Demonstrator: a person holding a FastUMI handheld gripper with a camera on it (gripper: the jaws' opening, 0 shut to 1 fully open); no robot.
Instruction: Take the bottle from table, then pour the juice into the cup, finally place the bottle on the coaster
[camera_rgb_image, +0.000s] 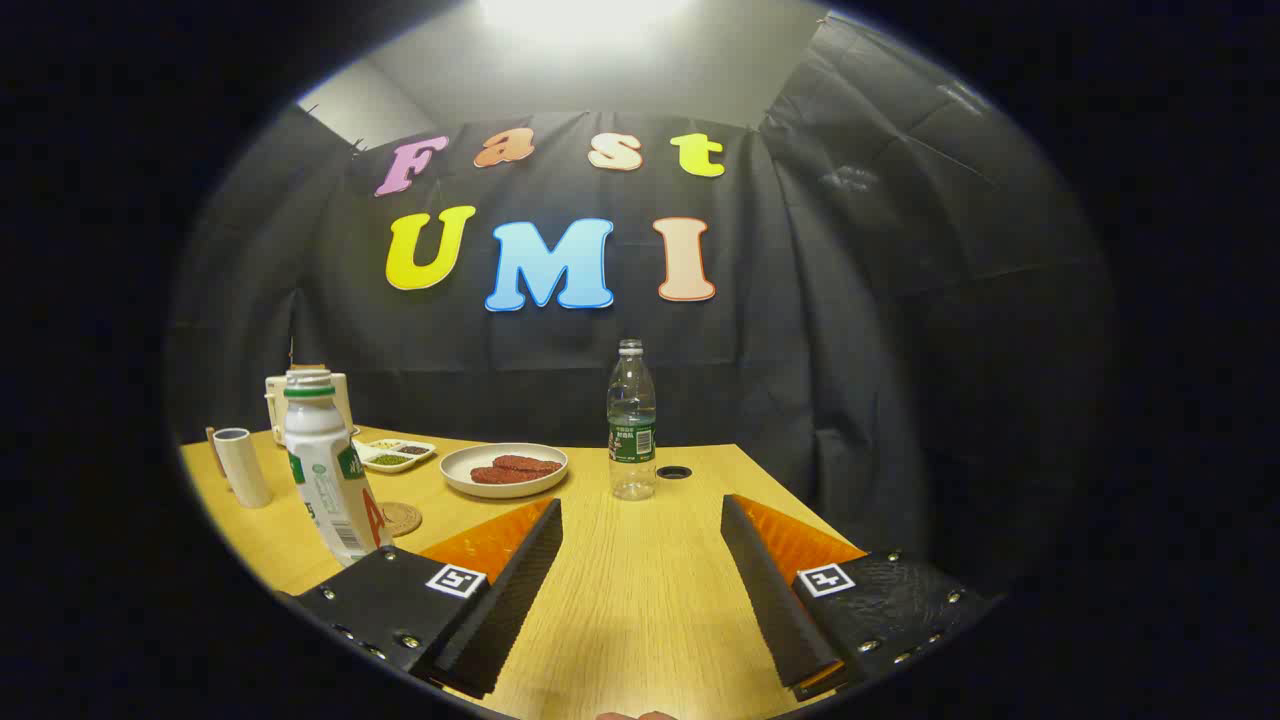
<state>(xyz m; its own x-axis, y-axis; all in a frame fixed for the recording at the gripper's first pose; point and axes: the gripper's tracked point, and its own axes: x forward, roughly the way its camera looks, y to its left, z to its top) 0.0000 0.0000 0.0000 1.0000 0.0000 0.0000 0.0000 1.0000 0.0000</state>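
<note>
A white juice bottle (325, 470) with a green neck band stands upright on the wooden table (640, 600), just left of my left finger and outside the gap. Its base is hidden behind that finger's mount. A round cork coaster (404, 518) lies just beyond and to the right of the bottle, partly covered by it. Further left and back stands a white cylindrical cup (243, 466). My gripper (640, 510) hovers low over the table, open wide, with only bare tabletop between its fingers.
Ahead of the fingers stands a clear water bottle (632, 425) with a green label, a small dark hole (674, 471) in the table beside it. A white plate (505, 468) with meat patties and a small divided dish (397, 454) sit behind the coaster. A white appliance (340, 400) stands behind the juice bottle.
</note>
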